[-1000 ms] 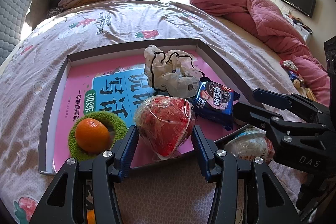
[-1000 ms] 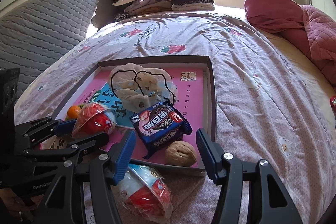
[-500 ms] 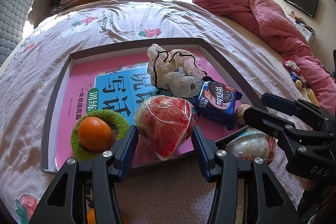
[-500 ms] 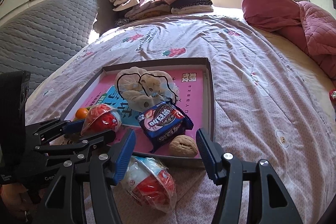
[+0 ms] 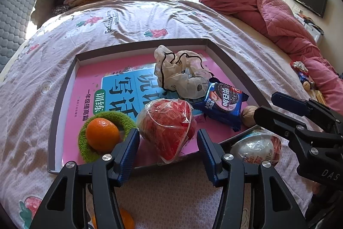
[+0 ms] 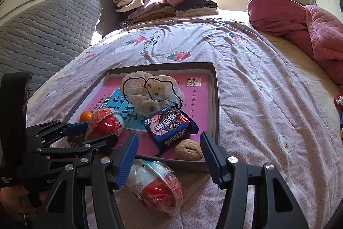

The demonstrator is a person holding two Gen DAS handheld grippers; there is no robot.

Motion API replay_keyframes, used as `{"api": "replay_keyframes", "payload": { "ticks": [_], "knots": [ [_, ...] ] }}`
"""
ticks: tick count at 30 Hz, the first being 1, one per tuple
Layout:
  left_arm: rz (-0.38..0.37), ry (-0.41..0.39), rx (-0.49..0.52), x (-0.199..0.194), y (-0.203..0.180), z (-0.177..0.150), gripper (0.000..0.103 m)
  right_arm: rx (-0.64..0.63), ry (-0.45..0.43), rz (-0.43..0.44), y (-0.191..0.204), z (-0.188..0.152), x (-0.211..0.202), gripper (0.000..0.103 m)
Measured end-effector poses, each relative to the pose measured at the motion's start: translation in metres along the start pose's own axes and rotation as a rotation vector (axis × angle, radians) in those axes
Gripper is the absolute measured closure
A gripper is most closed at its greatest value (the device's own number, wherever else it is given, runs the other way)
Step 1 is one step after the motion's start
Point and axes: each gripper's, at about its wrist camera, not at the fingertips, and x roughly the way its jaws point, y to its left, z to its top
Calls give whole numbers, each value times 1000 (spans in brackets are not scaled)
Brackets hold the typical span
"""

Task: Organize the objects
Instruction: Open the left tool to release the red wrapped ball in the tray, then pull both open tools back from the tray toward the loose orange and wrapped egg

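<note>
The left gripper (image 5: 168, 138) brackets a wrapped red toy egg (image 5: 166, 125) at the tray's (image 5: 62, 98) near edge; whether its pads touch is unclear. The right gripper (image 6: 169, 150), jaws apart, hovers over a second wrapped egg (image 6: 155, 185) lying on the bedspread outside that edge, partly hidden.

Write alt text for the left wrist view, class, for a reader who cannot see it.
An open left gripper frames a red wrapped egg toy in a shallow tray on a bed. The tray also holds an orange on a green ring, a cookie packet, a walnut and crumpled cloth.
</note>
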Motion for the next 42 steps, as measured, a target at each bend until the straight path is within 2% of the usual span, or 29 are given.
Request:
{"api": "replay_keyframes", "payload": {
  "ticks": [2, 4, 5, 26, 36, 42],
  "knots": [
    [3, -2, -1, -2, 0, 0, 44, -1, -3, -1, 0, 0, -2, 44],
    [9, -8, -1, -5, 1, 0, 35, -2, -5, -1, 0, 0, -4, 44],
    [10, -11, -1, -7, 1, 1, 34, -3, -8, -2, 0, 1, -6, 44],
    [26, -61, -13, -40, 4, 2, 33, -23, -55, -4, 13, 8, -33, 44],
    [39, -112, -22, -66, 6, 4, 32, -45, -83, 1, 22, 12, -49, 44],
    [45, -146, -21, -85, 6, 3, 27, -60, -101, 2, 29, 14, -60, 43]
  ]
}}
